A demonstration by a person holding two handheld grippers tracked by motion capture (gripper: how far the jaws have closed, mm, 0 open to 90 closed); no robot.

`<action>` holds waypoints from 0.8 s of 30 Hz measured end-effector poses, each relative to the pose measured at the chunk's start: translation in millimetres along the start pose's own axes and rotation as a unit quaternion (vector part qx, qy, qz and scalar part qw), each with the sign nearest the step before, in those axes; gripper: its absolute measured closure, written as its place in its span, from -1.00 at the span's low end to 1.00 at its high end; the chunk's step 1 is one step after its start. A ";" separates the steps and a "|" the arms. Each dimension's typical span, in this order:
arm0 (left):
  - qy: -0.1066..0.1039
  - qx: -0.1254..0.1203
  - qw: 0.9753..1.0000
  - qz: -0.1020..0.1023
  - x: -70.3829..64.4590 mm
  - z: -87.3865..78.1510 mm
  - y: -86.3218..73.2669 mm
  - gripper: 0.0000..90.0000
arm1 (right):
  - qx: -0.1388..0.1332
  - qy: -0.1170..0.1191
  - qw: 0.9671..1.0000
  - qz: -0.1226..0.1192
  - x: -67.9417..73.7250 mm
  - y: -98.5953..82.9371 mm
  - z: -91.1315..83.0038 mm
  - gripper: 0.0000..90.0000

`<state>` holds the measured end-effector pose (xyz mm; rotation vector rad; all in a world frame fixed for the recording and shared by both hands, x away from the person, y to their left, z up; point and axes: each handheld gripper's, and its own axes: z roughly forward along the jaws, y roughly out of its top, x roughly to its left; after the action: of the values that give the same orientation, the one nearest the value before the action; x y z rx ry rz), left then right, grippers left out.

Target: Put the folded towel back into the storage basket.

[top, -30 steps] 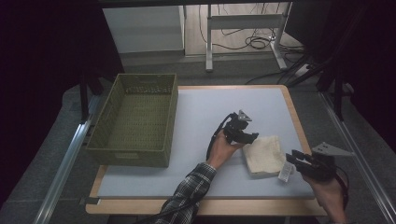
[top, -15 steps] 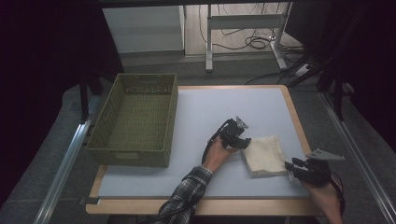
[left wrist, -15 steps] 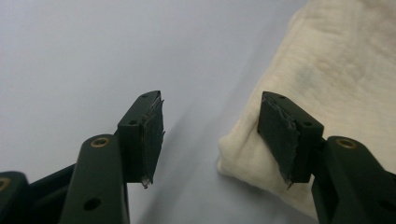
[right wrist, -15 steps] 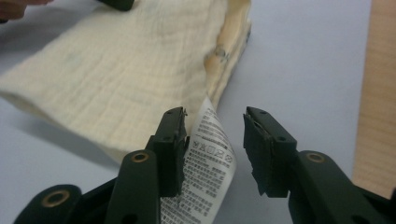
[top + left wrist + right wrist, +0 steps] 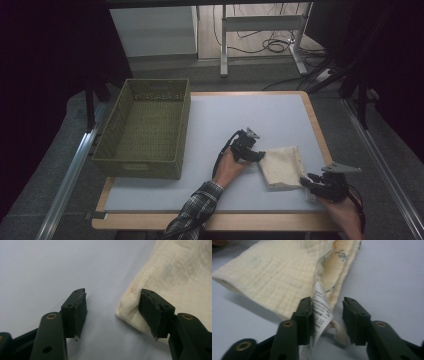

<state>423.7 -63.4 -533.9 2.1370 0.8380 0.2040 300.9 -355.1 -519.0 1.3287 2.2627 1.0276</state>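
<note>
A folded cream cloth lies on the right half of the table, well apart from the green basket at the left, and both grippers are closing in on it from opposite corners, so the step in hand looks like taking hold of the cloth at two points. To do that well, each gripper should get cloth, all its layers, squarely between the pads before closing, and the two should close at about the same time so the fold does not slide or open. The left gripper is wide apart and holds nothing; its right-hand jaw presses against the cloth's rounded corner while the other stands over bare table, so it probably needs to slide further onto the fabric, or a pinch would catch only the very edge. The right gripper is also parted, by less, and grips nothing yet. The white care label stands between its jaws and lies against the left one, with a loop of hem below. Closing here risks seizing the label alone, which would be a weak hold; pushing deeper to take the hem looks safer.
</note>
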 end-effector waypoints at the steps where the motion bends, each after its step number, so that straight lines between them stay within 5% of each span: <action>1: 0.004 0.002 1.000 0.003 -1.1 -0.1 -0.2 -0.12 | 0.003 0.005 1.000 0.004 0.8 0.7 0.2 0.51; 8: -0.012 0.001 1.000 -0.006 -5.7 -0.9 -0.8 0.19 | 0.015 0.037 0.999 0.030 -0.3 2.7 1.2 0.79; 12: -0.055 0.000 0.998 -0.015 -3.3 -0.1 -0.8 0.73 | 0.014 0.040 0.998 0.036 -0.3 2.5 0.4 0.82; 24: -0.018 -0.032 0.999 0.030 -4.8 -25.1 11.9 0.83 | -0.018 0.068 0.997 0.026 10.8 17.6 -8.2 0.82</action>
<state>415.8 -55.8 -508.0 2.1007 0.7375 0.2206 301.4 -343.9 -499.9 1.3462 2.3055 1.2043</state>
